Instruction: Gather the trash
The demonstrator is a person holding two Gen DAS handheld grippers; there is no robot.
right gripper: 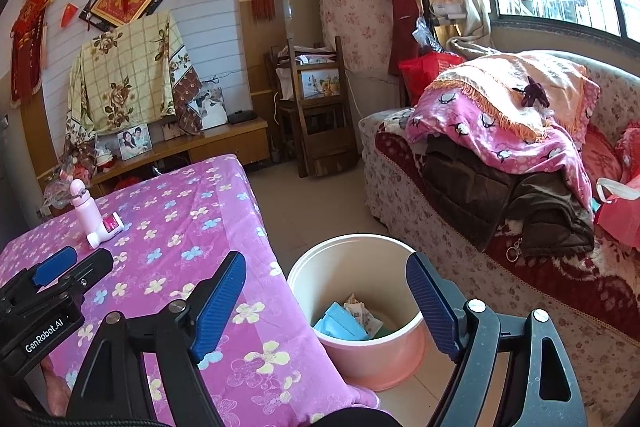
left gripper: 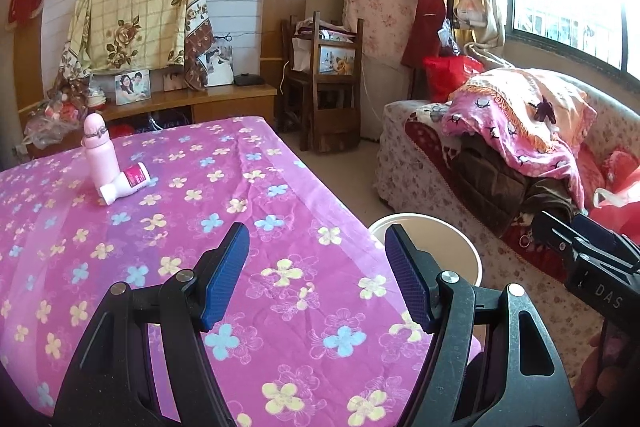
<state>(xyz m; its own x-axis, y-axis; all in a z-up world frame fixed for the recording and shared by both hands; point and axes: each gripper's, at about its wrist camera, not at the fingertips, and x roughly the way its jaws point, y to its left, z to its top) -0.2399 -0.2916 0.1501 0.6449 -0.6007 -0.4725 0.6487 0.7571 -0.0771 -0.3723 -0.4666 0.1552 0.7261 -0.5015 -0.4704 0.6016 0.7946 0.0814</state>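
Trash (right gripper: 347,319) sits in the bottom of the pale pink bin (right gripper: 384,359) on the floor, just beside the corner of the worktop (right gripper: 192,211); in the right wrist view we make out blue packets and some crumpled paper inside it. Our right gripper (right gripper: 326,301) hangs above the bin with its jaws spread wide and nothing between them. At the left edge of this view we see part of the left gripper (right gripper: 56,269) over the floral purple cloth. Far back on the worktop a pink bottle (right gripper: 82,205) stands upright, and a small white and magenta bottle (right gripper: 106,227) lies on its side touching its base. A sofa (right gripper: 500,267) piled with blankets and clothes stands to the right of the bin, under the window.

In the left wrist view our left gripper (left gripper: 316,275) hovers over the worktop (left gripper: 280,187), jaws spread and empty. The bin's white rim (left gripper: 460,239) shows just past the worktop's edge, partly behind the right-hand finger; we cannot see its contents from here. The pink bottle (left gripper: 100,155) and the lying bottle (left gripper: 128,183) sit well apart from the gripper, toward the far left. The right gripper (left gripper: 576,251) comes in at the right edge, in front of the sofa (left gripper: 420,163).
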